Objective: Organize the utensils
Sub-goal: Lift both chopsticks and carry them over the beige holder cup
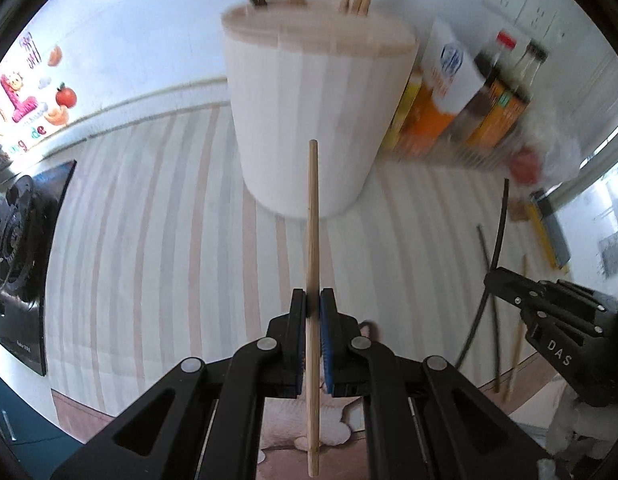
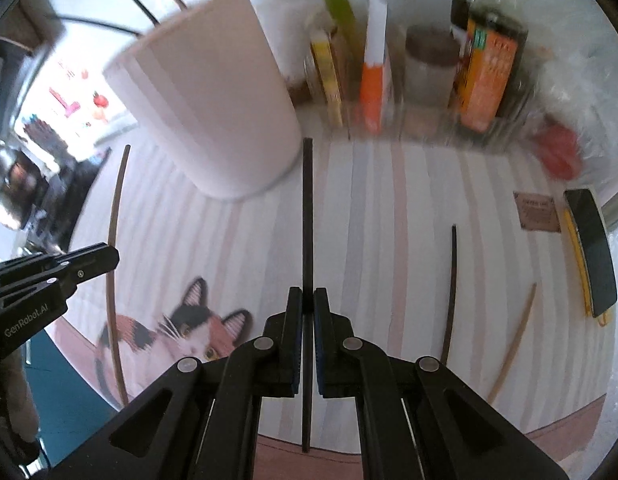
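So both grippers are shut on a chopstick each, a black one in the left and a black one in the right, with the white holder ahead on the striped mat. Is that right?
Not quite. The left gripper is shut on a light wooden chopstick, not a black one, as the left wrist view shows. The right gripper does hold a black chopstick, and the white holder stands ahead on the striped mat.

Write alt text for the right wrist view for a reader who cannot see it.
The right gripper is shut on a black chopstick above a striped cat-print mat, with a white utensil holder ahead to the left. Two more chopsticks lie loose on the mat at right, one black and one wooden.
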{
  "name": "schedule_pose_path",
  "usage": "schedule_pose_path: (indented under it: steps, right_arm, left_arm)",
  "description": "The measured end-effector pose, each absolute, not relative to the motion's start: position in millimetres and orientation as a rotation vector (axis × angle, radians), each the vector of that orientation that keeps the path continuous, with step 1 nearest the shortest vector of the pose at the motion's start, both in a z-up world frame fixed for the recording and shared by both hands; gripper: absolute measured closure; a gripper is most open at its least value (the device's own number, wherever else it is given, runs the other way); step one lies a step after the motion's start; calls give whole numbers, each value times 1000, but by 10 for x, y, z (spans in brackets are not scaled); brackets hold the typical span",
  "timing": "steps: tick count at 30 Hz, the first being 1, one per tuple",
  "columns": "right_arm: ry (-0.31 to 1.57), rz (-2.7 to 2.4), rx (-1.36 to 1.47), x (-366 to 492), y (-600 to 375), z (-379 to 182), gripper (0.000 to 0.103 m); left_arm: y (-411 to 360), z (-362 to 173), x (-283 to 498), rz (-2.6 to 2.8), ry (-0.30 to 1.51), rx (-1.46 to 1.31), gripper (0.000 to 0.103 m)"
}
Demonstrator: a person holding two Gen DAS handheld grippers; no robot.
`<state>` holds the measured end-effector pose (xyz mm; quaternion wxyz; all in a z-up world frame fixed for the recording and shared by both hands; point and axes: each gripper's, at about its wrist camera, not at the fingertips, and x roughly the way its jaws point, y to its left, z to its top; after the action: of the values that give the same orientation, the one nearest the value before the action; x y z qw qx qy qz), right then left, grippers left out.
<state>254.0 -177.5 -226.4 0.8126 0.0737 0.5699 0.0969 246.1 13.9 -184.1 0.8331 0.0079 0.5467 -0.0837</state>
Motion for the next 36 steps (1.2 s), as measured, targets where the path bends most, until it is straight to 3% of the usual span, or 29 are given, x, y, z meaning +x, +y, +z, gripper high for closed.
schedule_pose_path:
  steps: [17,25,31,36]
  right_arm:
    - [815,243,161,2649,-1717,-1138,98]
    - [707,278,176,2739,-1773,-462,98]
    - [631,309,185,2862,-1844,108,98]
    - [575,321,171,3031,-1834,456,98]
  left_arm:
    - [82,-822,2549,-201,879,-11,99]
    - [78,-76,2622,-262,732,-101,99]
    - [98,536,2947,-284,604,-124,99]
    - [128,670,3464,-277,538,-116,99]
